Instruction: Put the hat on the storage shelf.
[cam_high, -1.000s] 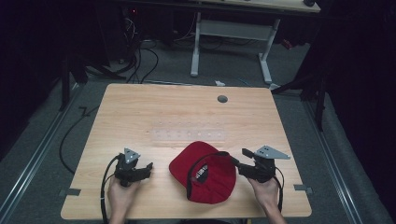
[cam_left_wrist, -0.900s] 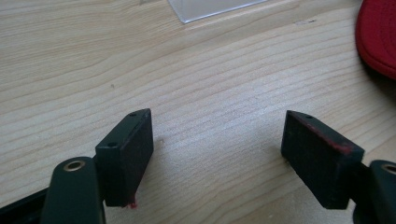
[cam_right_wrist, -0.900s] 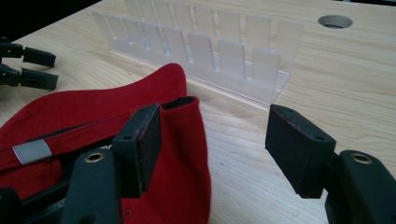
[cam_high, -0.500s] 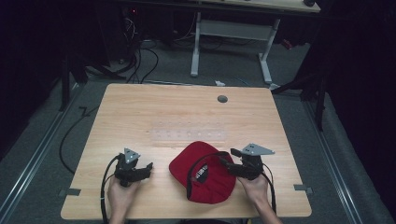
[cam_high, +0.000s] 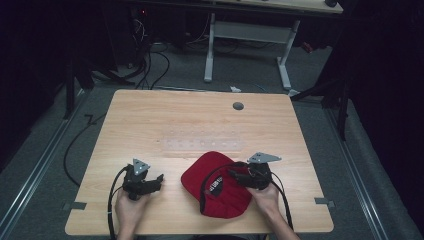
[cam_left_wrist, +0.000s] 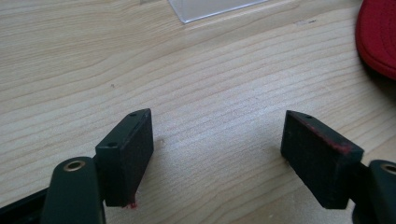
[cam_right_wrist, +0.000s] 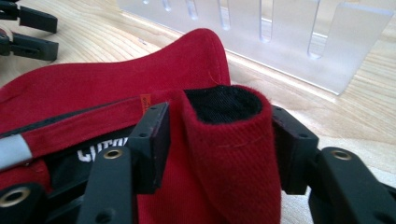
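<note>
Red cap (cam_high: 220, 185) lies upside down on the near part of the wooden table (cam_high: 200, 125), a bit right of centre, inside facing up with a black lining and white lettering. Long axis runs diagonally: brim toward the far left, back of the crown toward the near right edge. A clear plastic rack (cam_high: 202, 146) lies flat just beyond the brim, close to it but whether touching, cannot tell.

Right gripper (cam_high: 239, 176) sits over the cap's right rim. In the right gripper view its jaws pinch a rolled fold of red fabric (cam_right_wrist: 233, 140) (black inside visible at the top of the fold), pads pressed on both sides. Right hand (cam_high: 264, 196) behind it, at the near edge.

Left gripper (cam_high: 159, 179) is left of the cap, apart from it, low over bare wood; jaws spread wide with nothing between, cap edge (cam_left_wrist: 378, 37) at the far right of its view. Left hand (cam_high: 131, 207) holds it.

Versus a second ago: the right gripper was off to the right of the cap, now it has moved in onto the rim. Left gripper and cap unchanged in place.

Grey round grommet (cam_high: 238, 106) at the table's far side.
</note>
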